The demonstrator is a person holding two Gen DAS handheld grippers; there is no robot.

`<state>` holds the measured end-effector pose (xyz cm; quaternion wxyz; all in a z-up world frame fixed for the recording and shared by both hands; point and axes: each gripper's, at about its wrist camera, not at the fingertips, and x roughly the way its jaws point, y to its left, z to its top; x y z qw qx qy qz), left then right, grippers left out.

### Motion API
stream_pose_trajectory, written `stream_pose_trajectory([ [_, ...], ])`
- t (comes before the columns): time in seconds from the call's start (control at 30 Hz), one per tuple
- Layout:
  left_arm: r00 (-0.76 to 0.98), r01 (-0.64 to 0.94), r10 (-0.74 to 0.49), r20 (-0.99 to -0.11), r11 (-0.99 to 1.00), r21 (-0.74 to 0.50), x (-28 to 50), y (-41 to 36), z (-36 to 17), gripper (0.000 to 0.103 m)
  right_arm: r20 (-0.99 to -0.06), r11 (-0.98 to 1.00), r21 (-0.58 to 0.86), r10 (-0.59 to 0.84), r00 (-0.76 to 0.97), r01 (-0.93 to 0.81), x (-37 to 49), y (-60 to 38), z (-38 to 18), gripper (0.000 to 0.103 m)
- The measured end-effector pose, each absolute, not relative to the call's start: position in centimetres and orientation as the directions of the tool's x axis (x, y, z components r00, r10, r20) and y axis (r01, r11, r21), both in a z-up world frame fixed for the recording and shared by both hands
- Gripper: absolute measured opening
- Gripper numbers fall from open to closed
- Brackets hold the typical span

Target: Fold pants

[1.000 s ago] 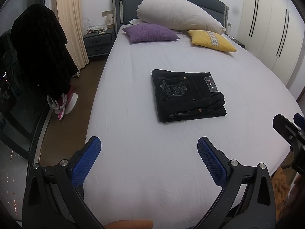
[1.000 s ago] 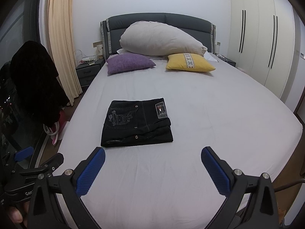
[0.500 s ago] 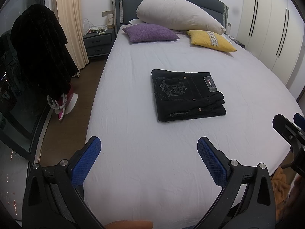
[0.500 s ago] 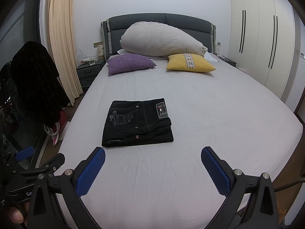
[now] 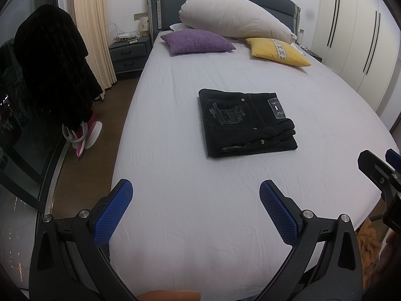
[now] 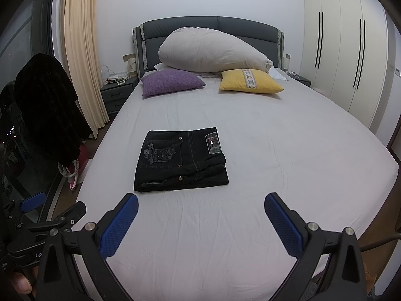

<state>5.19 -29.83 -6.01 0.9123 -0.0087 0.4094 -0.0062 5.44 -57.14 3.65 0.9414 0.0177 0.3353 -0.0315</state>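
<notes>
Black jeans (image 5: pixel 244 121) lie folded in a neat rectangle on the bed's white sheet (image 5: pixel 175 150), back pocket embroidery and label facing up; they also show in the right wrist view (image 6: pixel 180 161). My left gripper (image 5: pixel 195 195) is open and empty, held above the foot of the bed, well short of the jeans. My right gripper (image 6: pixel 200 209) is open and empty, also near the foot of the bed, a little short of the jeans. The right gripper's tip (image 5: pixel 381 168) shows at the right edge of the left wrist view.
A purple cushion (image 5: pixel 198 41), a yellow cushion (image 5: pixel 275 51) and a big white pillow (image 5: pixel 233 16) lie at the headboard. A nightstand (image 5: pixel 127 52) and a dark coat (image 5: pixel 50 70) stand left of the bed. White wardrobes (image 6: pixel 351 57) line the right wall.
</notes>
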Motion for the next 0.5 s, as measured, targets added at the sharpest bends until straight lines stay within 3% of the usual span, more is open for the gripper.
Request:
stream_pose_trajectory([
  [0.5, 0.658, 0.007, -0.025, -0.753, 1.000, -0.028, 4.94, -29.90, -6.38, 0.103, -0.635, 0.998, 0.011, -0.045, 0.771, 0.067, 5.10, -56.57, 3.40, 0.103],
])
